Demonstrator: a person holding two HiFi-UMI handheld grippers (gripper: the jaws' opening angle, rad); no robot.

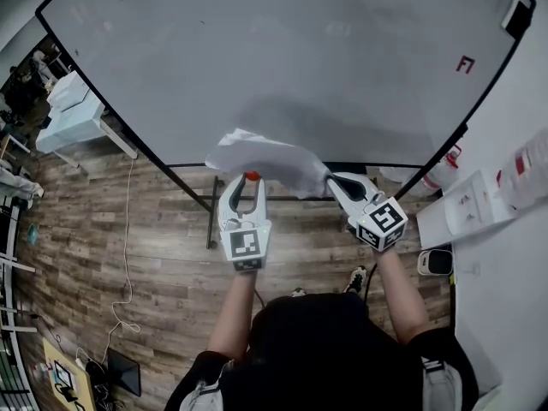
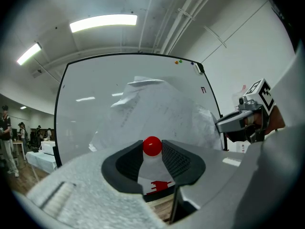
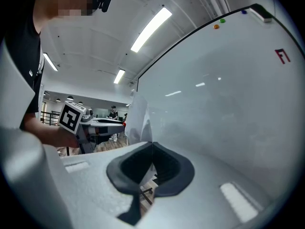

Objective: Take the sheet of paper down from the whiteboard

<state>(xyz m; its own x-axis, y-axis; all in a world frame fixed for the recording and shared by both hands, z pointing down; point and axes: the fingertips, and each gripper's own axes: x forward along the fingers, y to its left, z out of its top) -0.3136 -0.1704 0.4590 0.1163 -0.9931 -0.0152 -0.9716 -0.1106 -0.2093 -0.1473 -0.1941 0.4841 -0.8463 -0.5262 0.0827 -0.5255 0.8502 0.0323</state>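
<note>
The thin white sheet of paper (image 1: 265,157) was seen bowed and rumpled in front of the lower edge of the large white whiteboard (image 1: 282,58), held up between the two claws. It was judged to be off the board, though contact at its far edge could not be ruled out.

The right claw (image 3: 151,146) was closed on one edge of the sheet. The left claw (image 2: 152,149) was clamped round a small red ball-shaped magnet (image 2: 152,146), with paper showing just behind it.

The sheet was judged very light, limp and easily creased or torn. An edge pinch was thought best, without pulling the sheet taut between the claws. No container with visible contents was made out.
</note>
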